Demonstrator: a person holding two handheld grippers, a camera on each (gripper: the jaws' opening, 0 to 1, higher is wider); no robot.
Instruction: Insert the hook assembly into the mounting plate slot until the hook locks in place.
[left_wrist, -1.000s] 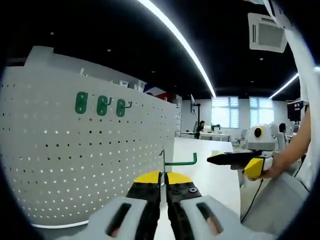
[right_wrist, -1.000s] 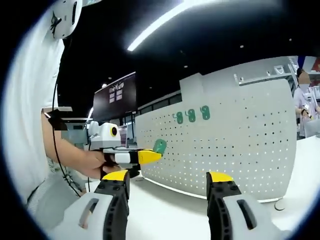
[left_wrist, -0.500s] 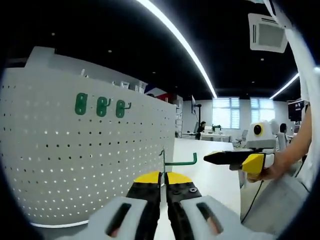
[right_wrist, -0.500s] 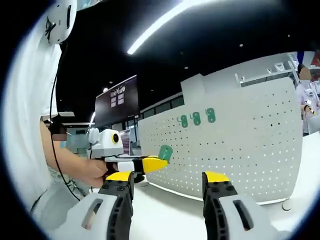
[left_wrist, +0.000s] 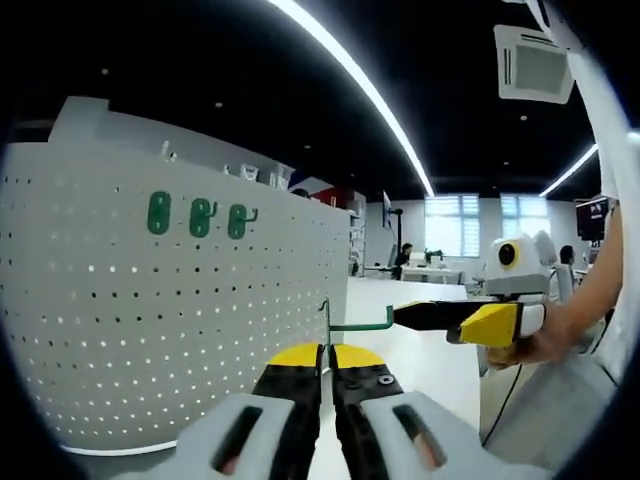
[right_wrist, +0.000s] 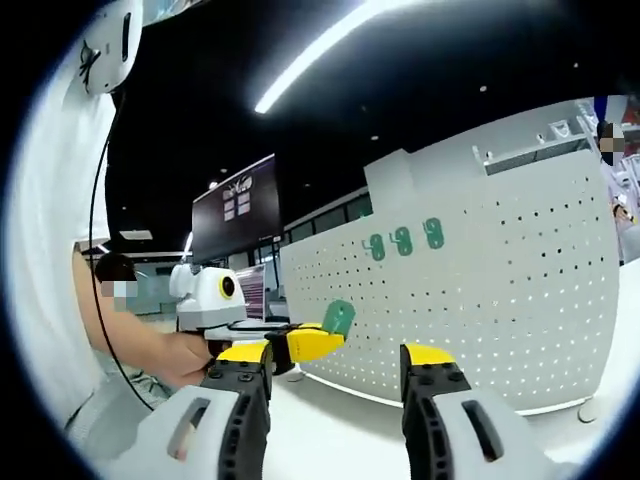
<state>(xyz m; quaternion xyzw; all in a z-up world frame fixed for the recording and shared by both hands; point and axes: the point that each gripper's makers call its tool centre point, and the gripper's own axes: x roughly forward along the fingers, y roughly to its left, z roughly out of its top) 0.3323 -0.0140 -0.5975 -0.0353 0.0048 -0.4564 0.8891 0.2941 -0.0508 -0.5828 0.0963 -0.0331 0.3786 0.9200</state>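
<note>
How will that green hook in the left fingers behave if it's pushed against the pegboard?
The hook looks like thin bent wire on a small flat plate, so it is probably light and fairly stiff. The left gripper pinches it by a narrow edge, so it may pivot when it meets the pegboard. Its smooth coating could slip.

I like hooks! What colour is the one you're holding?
Green hook, clearest in the right gripper view.
</note>
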